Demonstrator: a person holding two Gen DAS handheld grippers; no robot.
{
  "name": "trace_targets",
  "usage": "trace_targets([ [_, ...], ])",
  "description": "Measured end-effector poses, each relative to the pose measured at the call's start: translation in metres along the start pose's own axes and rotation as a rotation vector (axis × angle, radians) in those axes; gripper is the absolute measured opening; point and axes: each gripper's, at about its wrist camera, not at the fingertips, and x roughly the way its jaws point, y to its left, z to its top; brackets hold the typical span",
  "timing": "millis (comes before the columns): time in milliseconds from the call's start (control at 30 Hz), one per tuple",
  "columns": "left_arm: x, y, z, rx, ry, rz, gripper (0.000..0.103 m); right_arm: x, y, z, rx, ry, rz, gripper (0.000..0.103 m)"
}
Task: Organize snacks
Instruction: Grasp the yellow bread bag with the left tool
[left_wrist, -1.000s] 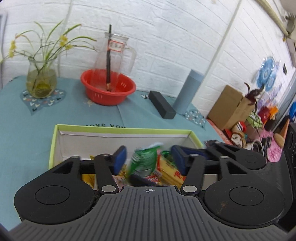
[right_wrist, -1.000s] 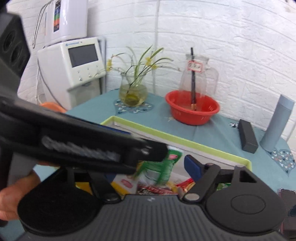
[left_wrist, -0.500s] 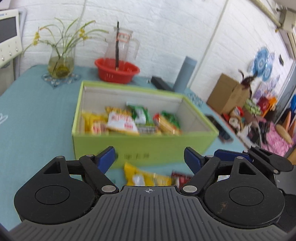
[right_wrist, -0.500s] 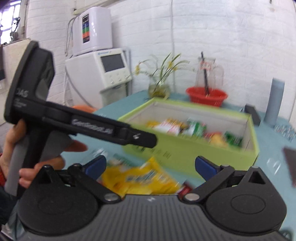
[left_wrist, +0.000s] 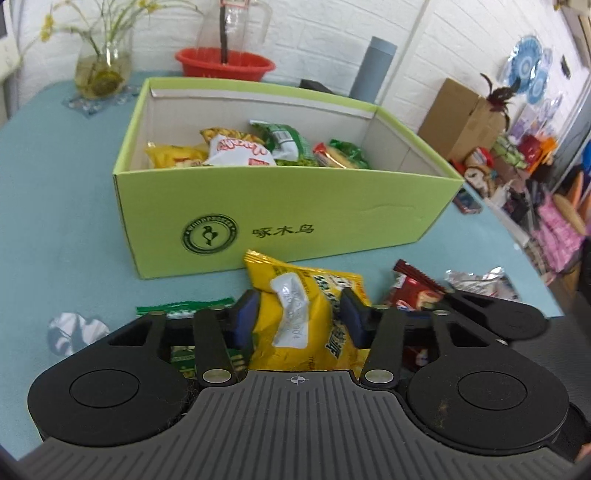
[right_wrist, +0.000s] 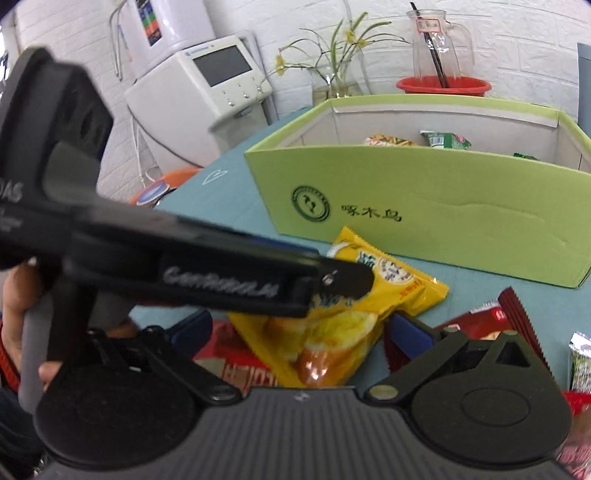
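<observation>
1. Closing on the yellow snack bag (left_wrist: 306, 317): the left gripper (left_wrist: 298, 318) has been brought from above the box down to the table at the near side, and its jaws have just been narrowed onto the bag. Both blue pads (left_wrist: 244, 319) are seen against the bag's sides, which bulge btwn them, so the bag is judged clamped.

2. Bag position: it lies on the teal table (left_wrist: 55, 206), just near of the green box (left_wrist: 280, 218) front wall, not yet lifted as far as can be told.

3. The right gripper (right_wrist: 301, 332) has likewise been lowered to the near side of the box, and its jaws have just been spread wide. The same yellow bag is seen btwn the open pads w/o contact; nothing is held by it.

4. Seen from the right wrist, the left gripper's black finger crosses over the bag's upper part, held by a hand (right_wrist: 14, 321) at far left.

5. Contents: several packets already sit inside the box. Loose ones left on the table: a red packet (left_wrist: 413, 291) right of the bag, a silver packet (left_wrist: 476, 282) further right, a green packet (left_wrist: 184, 308) to the left.

6. Meaning for the task: a new pick is judged begun; next the bag needs lifting over the near wall into the box. The puffy, slick bag may slip from a side pinch.
</observation>
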Motion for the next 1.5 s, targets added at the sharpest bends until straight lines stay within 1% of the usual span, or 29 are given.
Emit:
trace_targets([
  [33, -0.003, -0.001, -0.001, 0.009, -0.001, -0.005, 0.020, -0.003, 0.003, 0.002, -0.010, -0.009, 0.004, 0.101],
  [100, -0.011, -0.008, -0.004, 0.048, -0.022, 0.019, 0.016, -0.010, 0.012, 0.003, -0.047, -0.021, 0.011, 0.101],
  [167, -0.020, -0.015, -0.008, 0.051, -0.025, 0.020, 0.014, -0.018, 0.023, -0.002, -0.065, -0.035, 0.014, 0.101],
  [200, -0.027, -0.019, -0.011, 0.055, -0.035, 0.022, 0.004, -0.024, 0.026, -0.004, -0.062, -0.043, 0.023, 0.101],
  [267, -0.043, -0.027, -0.019, 0.050, -0.055, 0.005, 0.005, -0.039, 0.034, -0.011, -0.067, -0.063, 0.043, 0.102],
  [333, -0.058, -0.037, -0.031, 0.069, -0.073, -0.012, 0.007, -0.051, 0.042, -0.021, -0.065, -0.069, 0.057, 0.102],
  [433, -0.073, -0.051, -0.052, 0.078, -0.094, 0.009, 0.009, -0.066, 0.054, -0.038, -0.065, -0.069, 0.058, 0.102],
  [567, -0.091, -0.063, -0.085, 0.053, -0.111, -0.013, 0.013, -0.084, 0.070, -0.066, -0.059, -0.056, 0.069, 0.102],
  [633, -0.097, -0.066, -0.099, 0.034, -0.098, -0.024, 0.015, -0.089, 0.074, -0.078, -0.046, -0.040, 0.086, 0.102],
  [767, -0.104, -0.069, -0.121, 0.006, -0.067, -0.048, 0.020, -0.097, 0.085, -0.095, -0.063, -0.021, 0.090, 0.102],
  [833, -0.109, -0.069, -0.130, -0.014, -0.065, -0.055, 0.021, -0.102, 0.091, -0.104, -0.074, -0.032, 0.066, 0.102],
  [867, -0.114, -0.068, -0.134, -0.027, -0.076, -0.053, 0.024, -0.106, 0.094, -0.107, -0.090, -0.047, 0.032, 0.102],
  [933, -0.127, -0.063, -0.137, -0.053, -0.128, -0.046, 0.032, -0.112, 0.100, -0.112, -0.128, -0.074, -0.038, 0.102],
  [1000, -0.137, -0.059, -0.135, -0.056, -0.175, -0.030, 0.044, -0.113, 0.102, -0.113, -0.148, -0.091, -0.059, 0.102],
  [1033, -0.138, -0.057, -0.134, -0.059, -0.178, -0.017, 0.045, -0.112, 0.102, -0.112, -0.150, -0.091, -0.057, 0.102],
  [1100, -0.133, -0.052, -0.132, -0.076, -0.146, 0.006, 0.045, -0.108, 0.101, -0.113, -0.158, -0.089, -0.070, 0.102],
  [1233, -0.119, -0.050, -0.141, -0.106, -0.077, -0.036, 0.044, -0.100, 0.100, -0.116, -0.176, -0.072, -0.088, 0.102],
  [1333, -0.110, -0.052, -0.144, -0.115, -0.055, -0.046, 0.044, -0.093, 0.100, -0.119, -0.181, -0.054, -0.069, 0.102],
  [1433, -0.093, -0.050, -0.145, -0.129, -0.004, -0.038, 0.044, -0.078, 0.096, -0.124, -0.167, -0.030, -0.048, 0.102],
  [1500, -0.090, -0.051, -0.148, -0.119, -0.020, -0.032, 0.041, -0.077, 0.099, -0.127, -0.174, -0.045, -0.062, 0.102],
])
